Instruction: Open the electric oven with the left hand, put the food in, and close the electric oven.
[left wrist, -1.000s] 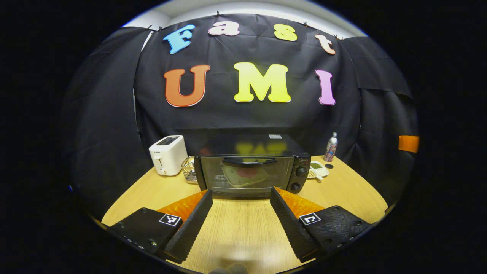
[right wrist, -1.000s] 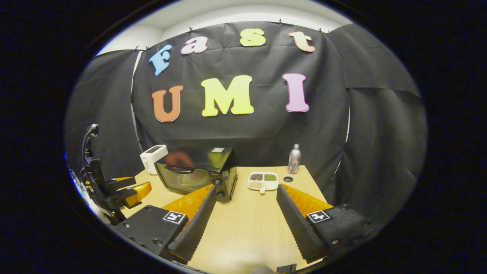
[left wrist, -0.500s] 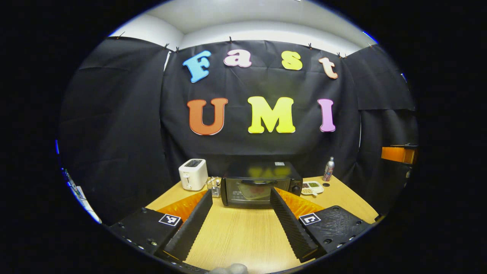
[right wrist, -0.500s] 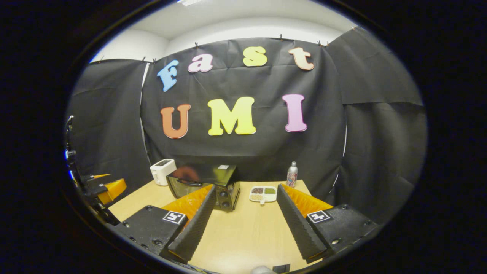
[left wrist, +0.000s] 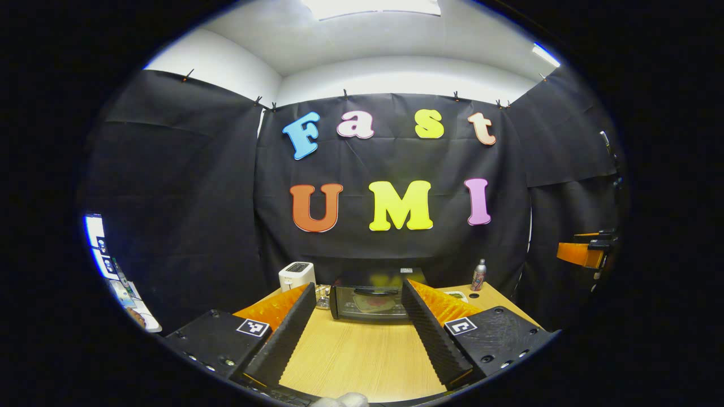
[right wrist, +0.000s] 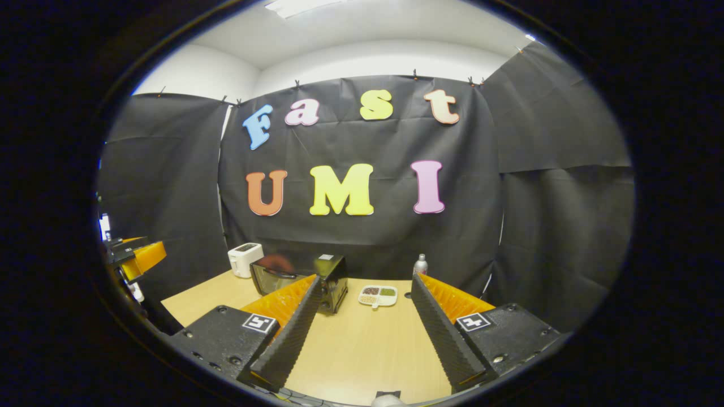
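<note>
Black cloth is hanging all round this booth, and a pale wooden surface (left wrist: pixel 362 350) is carrying everything. Both tongs are standing with their fingers wide apart, gripping nothing and touching nothing: the left tongs (left wrist: pixel 358 299) are hovering over bare wood, aimed squarely at the boxy black electric oven with a glass door (left wrist: pixel 369 294), and the right tongs (right wrist: pixel 367 294) are hanging off to the oven's right, looking toward the white sectioned plastic tray of food (right wrist: pixel 378 295), which is sitting on the wood just beside the oven. The oven door is looking shut, with something pale and red faintly showing behind the glass. If that is the food, the work seems finished and both tongs need only stay clear; if not, the left tongs should be closing on the door's dark bar handle (left wrist: pixel 372 290), well ahead of them. A white toaster (left wrist: pixel 296 275) and a slim metal bottle (left wrist: pixel 479 275) are flanking the oven.
</note>
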Action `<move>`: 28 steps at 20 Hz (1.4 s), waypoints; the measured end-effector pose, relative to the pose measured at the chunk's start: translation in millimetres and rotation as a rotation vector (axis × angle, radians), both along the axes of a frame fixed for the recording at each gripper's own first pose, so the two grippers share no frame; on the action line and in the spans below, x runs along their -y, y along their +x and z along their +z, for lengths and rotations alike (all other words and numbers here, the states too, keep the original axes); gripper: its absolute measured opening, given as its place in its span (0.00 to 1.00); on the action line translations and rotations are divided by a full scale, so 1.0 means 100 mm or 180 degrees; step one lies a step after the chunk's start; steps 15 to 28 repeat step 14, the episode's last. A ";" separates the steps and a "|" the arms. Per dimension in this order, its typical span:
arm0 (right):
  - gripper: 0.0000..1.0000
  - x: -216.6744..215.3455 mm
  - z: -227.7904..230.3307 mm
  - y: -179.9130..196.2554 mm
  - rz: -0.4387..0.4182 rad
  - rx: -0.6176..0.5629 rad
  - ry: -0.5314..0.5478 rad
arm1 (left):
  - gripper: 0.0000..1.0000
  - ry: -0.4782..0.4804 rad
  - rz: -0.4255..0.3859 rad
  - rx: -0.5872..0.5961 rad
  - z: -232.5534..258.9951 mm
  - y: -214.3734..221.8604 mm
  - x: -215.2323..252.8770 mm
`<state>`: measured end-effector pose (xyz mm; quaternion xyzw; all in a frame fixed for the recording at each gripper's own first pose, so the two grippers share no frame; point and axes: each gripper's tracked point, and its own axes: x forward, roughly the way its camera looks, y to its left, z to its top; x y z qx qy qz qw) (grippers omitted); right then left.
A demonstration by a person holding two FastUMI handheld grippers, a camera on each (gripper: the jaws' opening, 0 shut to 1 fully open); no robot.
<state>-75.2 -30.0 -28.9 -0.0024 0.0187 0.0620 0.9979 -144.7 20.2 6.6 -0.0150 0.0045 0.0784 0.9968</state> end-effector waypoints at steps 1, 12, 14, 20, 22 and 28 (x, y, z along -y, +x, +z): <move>0.96 0.01 0.01 -0.04 0.0011 0.0019 0.0012 | 0.97 0.0004 -0.0004 0.0000 0.00 -0.04 0.04; 0.96 0.14 0.00 -0.25 0.0044 0.0056 0.0066 | 0.96 -0.0091 0.0022 0.0009 0.04 -0.24 0.22; 0.96 0.18 0.03 -0.26 0.0018 0.0091 0.0025 | 0.96 -0.0106 0.0035 0.0027 0.07 -0.21 0.24; 0.96 0.18 0.03 -0.26 0.0018 0.0091 0.0025 | 0.96 -0.0106 0.0035 0.0027 0.07 -0.21 0.24; 0.96 0.18 0.03 -0.26 0.0018 0.0091 0.0025 | 0.96 -0.0106 0.0035 0.0027 0.07 -0.21 0.24; 0.96 0.18 0.03 -0.26 0.0018 0.0091 0.0025 | 0.96 -0.0106 0.0035 0.0027 0.07 -0.21 0.24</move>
